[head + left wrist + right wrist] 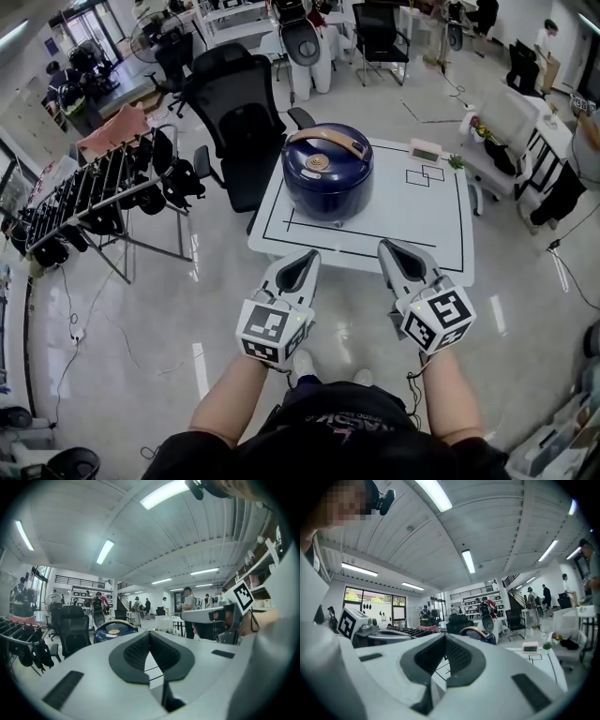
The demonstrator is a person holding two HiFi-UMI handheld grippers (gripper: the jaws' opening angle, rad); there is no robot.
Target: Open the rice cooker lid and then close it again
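Note:
A dark blue rice cooker with a tan handle stands on a white table, lid down. It also shows in the left gripper view as the rice cooker and in the right gripper view as the rice cooker. My left gripper and right gripper hover side by side just short of the table's near edge, apart from the cooker. Both point level toward it. The left gripper and the right gripper are shut with nothing between their jaws.
A black office chair stands left behind the table. A drying rack with dark items is at the far left. A small clock and a little plant sit at the table's far right. People and desks are far back.

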